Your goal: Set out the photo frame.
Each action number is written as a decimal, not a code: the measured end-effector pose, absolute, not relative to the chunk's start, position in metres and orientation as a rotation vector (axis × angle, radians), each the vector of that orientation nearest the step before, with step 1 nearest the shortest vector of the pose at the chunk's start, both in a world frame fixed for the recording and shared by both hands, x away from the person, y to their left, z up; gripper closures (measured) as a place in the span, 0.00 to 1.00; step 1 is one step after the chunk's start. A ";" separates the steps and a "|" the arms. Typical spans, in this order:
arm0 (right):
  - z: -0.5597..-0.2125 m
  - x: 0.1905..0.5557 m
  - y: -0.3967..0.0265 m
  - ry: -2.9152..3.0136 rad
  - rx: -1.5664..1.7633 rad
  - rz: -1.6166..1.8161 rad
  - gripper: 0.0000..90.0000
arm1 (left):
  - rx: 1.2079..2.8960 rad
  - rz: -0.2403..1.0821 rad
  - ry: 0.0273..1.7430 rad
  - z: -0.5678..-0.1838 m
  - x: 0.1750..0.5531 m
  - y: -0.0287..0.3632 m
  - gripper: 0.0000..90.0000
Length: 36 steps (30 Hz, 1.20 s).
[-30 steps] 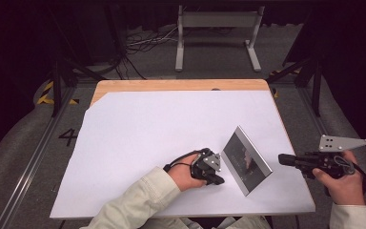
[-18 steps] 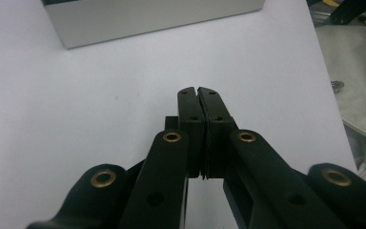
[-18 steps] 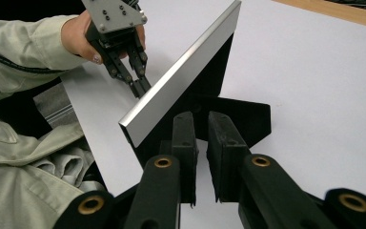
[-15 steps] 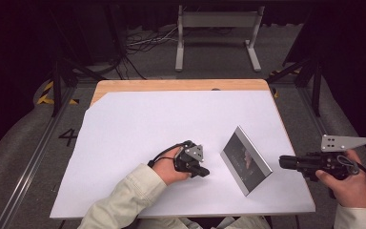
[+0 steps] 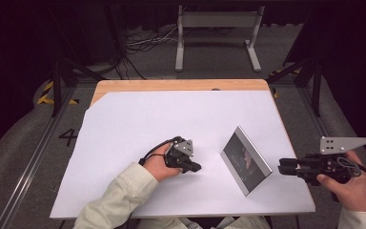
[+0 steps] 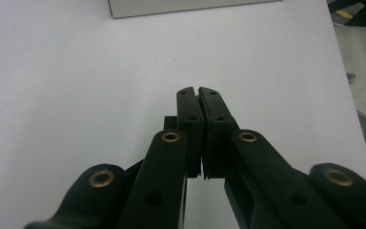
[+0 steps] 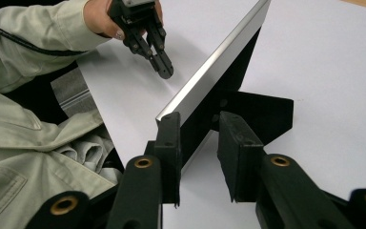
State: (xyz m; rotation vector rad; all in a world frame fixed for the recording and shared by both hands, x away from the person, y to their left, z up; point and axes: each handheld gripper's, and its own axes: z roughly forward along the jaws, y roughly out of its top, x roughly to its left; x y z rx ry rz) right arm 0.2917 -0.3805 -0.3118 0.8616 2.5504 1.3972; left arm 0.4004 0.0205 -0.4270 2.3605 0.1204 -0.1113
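A silver-edged picture frame stands upright on the white table top, at the right front, propped on its black back stand. My left gripper rests on the table a short way left of the frame, jaws shut with nothing between them. My right gripper hovers at the table's right edge and points at the frame. Its jaws are open, with the frame's near corner just beyond them. The left gripper also appears past the frame in the right gripper view.
The white sheet covers a wooden table whose back edge shows. A metal stand and cables lie on the floor behind. The person's pale sleeve comes in at the front.
My left gripper has drawn back to the left, away from the picture frame it was close against. The right gripper has barely moved.
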 end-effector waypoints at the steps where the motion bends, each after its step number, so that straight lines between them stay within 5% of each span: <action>1: -0.311 0.291 -0.380 2.553 0.861 1.396 0.76 | 2.360 -0.113 0.120 -0.427 0.400 0.020 0.98; 36: -0.326 0.295 -0.343 2.570 0.952 1.339 0.44 | 2.349 -0.106 0.177 -0.422 0.410 0.036 0.96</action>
